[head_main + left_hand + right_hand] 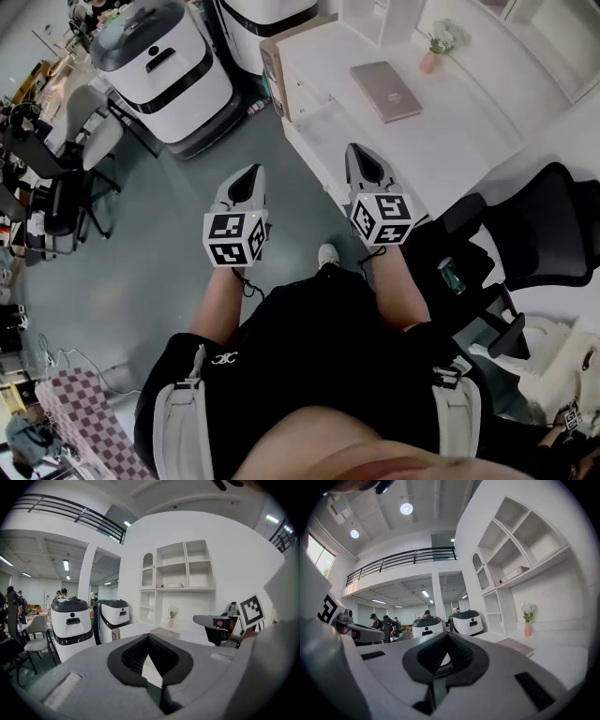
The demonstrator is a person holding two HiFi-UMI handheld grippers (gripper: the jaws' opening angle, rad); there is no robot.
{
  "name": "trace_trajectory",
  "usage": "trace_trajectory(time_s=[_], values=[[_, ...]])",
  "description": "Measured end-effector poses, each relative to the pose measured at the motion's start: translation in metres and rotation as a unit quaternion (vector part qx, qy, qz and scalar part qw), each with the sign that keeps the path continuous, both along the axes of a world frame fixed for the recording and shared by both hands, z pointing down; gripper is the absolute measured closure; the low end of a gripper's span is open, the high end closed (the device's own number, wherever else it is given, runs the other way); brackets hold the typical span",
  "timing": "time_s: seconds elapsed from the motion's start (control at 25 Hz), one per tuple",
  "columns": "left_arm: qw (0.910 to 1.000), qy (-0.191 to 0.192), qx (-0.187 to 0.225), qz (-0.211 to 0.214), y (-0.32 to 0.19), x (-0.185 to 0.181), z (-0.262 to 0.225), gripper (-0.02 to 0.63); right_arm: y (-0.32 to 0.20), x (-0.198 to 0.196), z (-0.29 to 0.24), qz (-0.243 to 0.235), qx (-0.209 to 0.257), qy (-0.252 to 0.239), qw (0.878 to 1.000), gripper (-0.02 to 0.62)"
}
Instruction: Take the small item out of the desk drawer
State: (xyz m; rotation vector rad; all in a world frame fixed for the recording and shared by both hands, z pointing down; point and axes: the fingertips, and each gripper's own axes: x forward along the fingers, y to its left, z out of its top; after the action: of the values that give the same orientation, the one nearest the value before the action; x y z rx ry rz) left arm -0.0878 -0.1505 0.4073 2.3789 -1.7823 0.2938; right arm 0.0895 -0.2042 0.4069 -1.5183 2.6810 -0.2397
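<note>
White surface point(469, 141) ahead; item unseen, so weight & grip spot unknown. Prob. light, pinch mid-body. Left claw point(247, 178) & right claw point(364, 161): 2 closed tight, empty.

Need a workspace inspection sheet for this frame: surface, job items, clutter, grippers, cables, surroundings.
Surface: white desk, mostly bare.
Job's things: drawer not clearly made out; small item not seen.
Clutter: pink flat item and small vase on the desk.
Grippers: left gripper and right gripper held in front of the person near the desk's edge; jaws together on both, nothing between them.
Cables: what looks like a thin cord on the floor, lower left.
Surroundings: black office chair beside the desk, white machines, cardboard box, people far back.
</note>
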Motion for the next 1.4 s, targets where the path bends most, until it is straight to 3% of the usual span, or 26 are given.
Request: trace_trajectory(time_s=[0.36, 0.84, 1.0, 1.4], values=[[0.9992, -0.027, -0.014, -0.024, -0.101, 0.016, -0.010, 0.592, -0.114, 0.003, 0.013, -0.041, -0.028, -0.007, 0.999, 0.598], [0.9989, -0.017, -0.029, -0.032, -0.161, -0.010, 0.002, 0.592, -0.181, -0.028, 0.053, -0.070, -0.061, 0.063, 0.994, 0.582], [0.9984, -0.014, -0.029, -0.048, -0.166, -0.026, 0.002, 0.592, -0.196, -0.047, 0.081, -0.099, -0.091, 0.097, 0.986, 0.478], [0.9933, -0.011, -0.039, -0.109, -0.160, -0.074, 0.012, 0.592, -0.230, -0.081, 0.171, -0.147, -0.169, 0.173, 0.959, 0.465]])
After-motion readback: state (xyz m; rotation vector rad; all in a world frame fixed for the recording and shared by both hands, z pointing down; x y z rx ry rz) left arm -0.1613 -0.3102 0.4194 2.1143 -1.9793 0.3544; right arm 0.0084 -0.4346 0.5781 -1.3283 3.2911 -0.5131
